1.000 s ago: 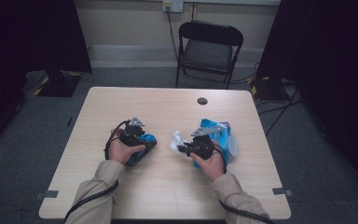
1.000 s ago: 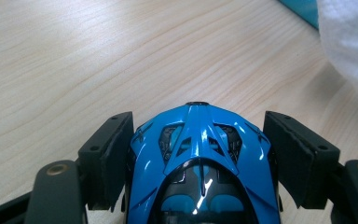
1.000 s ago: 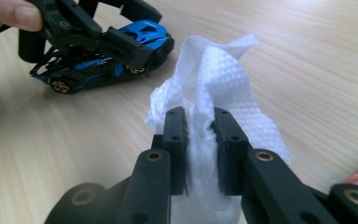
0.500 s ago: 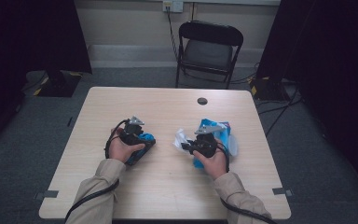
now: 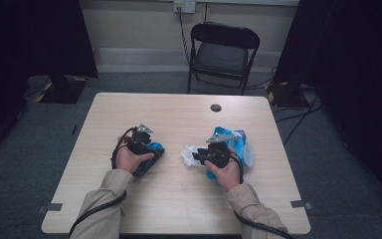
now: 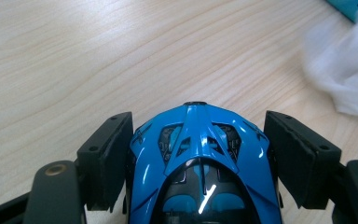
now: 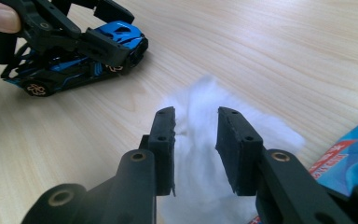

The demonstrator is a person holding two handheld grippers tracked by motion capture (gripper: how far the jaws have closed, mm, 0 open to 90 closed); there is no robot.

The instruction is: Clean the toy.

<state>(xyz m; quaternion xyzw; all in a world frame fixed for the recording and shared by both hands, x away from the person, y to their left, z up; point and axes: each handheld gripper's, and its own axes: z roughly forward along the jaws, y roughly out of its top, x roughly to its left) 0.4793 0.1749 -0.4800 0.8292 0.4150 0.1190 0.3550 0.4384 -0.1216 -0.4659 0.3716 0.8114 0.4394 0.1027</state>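
Beyond your table (image 5: 129, 209), you are facing a black folding chair (image 5: 222, 52), with cables (image 5: 293, 112) lying across the grey floor (image 5: 144, 82).

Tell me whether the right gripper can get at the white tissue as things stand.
Probably yes. The right gripper sits right over the white tissue, its jaws having just been opening with tissue between them. Nothing blocks it; the blue toy car is off in the left gripper.

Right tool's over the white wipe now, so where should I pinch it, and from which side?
Pinch the raised, bunched middle of the white wipe, coming straight down from above. It lies crumpled and soft on the table, its hump already between the right tool's slightly parted jaws, so closing there should gather enough material.
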